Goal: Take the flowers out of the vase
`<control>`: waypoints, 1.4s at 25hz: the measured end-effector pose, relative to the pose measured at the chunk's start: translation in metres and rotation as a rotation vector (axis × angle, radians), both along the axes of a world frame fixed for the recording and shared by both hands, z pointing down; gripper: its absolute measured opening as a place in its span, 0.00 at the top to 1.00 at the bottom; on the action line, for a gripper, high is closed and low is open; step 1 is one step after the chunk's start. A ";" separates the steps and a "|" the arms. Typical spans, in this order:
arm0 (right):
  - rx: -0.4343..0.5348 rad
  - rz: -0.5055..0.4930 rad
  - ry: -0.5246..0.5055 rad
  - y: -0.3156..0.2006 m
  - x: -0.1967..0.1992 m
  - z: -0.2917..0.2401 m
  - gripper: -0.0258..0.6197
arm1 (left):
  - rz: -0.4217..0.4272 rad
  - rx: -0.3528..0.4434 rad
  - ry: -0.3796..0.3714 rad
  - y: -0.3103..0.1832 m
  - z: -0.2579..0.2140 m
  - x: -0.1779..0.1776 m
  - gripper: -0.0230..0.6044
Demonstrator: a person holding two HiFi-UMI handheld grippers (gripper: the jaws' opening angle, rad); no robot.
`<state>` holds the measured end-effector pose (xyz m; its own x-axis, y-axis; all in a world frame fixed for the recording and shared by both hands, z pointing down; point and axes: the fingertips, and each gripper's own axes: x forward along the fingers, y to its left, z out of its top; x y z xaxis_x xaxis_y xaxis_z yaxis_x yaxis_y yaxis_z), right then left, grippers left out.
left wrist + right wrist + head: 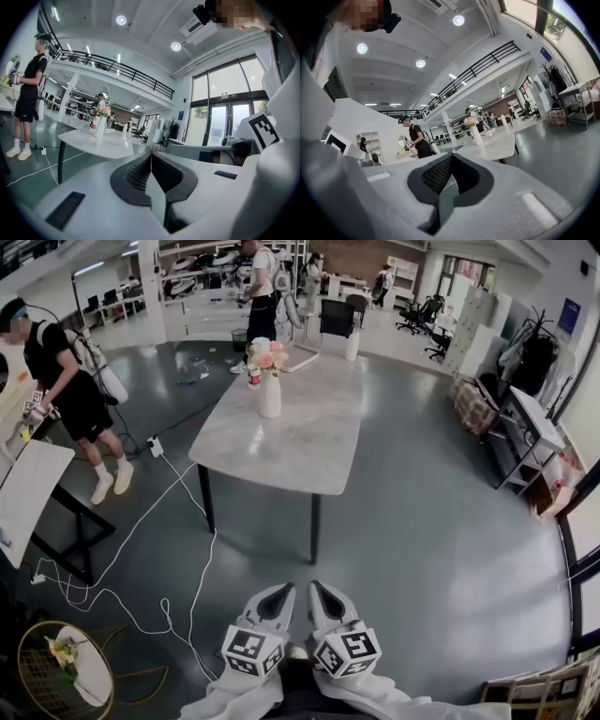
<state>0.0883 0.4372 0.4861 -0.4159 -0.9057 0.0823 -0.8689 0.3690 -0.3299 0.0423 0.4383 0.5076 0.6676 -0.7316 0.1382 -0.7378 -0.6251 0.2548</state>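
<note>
Open floor (412, 549) fills the frame's centre and right, up to the table (291, 451). White cables (200, 582) cross it at lower left. At upper centre, 1 bottle (253, 377) stands just left of the vase (270, 395).

The vase (270, 396) with flowers (267, 355) stands far back on the table (291, 451), a bottle (253, 378) just left of it.

Big open hall, glossy grey floor (422, 521). White table (291, 437) mid-room, black legs. White cables (141, 531) trailing across floor at left. Office chairs (422, 313) at back, rack (530, 442) along right wall. Tall windows (220, 122), railed mezzanine (117, 68), round ceiling lights (121, 19) on.
</note>
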 end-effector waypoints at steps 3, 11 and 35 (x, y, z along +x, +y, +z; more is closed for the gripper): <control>0.002 -0.014 0.003 -0.008 0.001 0.001 0.96 | -0.008 0.003 0.000 -0.010 0.001 0.002 0.96; 0.009 0.019 0.014 -0.052 0.022 -0.002 0.96 | 0.008 0.011 0.001 -0.058 -0.003 0.015 0.96; -0.002 0.040 0.026 -0.285 -0.009 -0.015 0.96 | 0.036 0.003 -0.010 -0.295 -0.017 -0.017 0.96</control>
<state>0.0796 0.1526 0.4713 -0.3768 -0.9215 0.0942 -0.8912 0.3329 -0.3080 0.0250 0.1429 0.4907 0.6924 -0.7073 0.1425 -0.7170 -0.6524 0.2456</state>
